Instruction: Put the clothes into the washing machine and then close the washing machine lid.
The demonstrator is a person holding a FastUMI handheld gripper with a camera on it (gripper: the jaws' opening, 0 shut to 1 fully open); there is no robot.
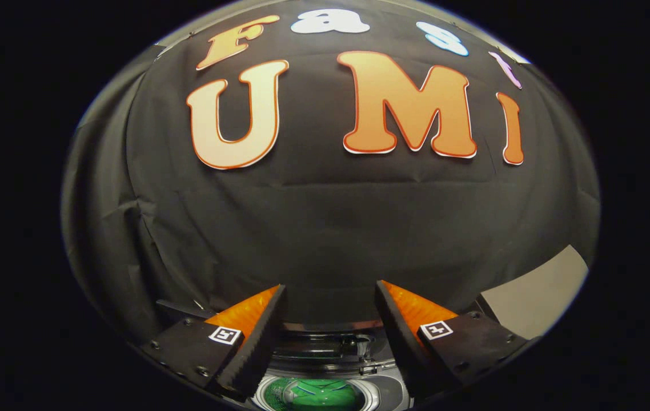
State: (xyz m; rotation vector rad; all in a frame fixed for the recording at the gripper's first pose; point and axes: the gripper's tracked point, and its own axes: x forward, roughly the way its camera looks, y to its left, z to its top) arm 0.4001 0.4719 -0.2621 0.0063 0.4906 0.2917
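The gripper was held with jaws spread and empty. The raised lid was seen just behind the washing machine's drum, where green clothes lay.

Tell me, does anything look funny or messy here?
Nothing stands out. The green clothes lie inside the washer, whose lid stands open behind them. The gripper is open and empty above.
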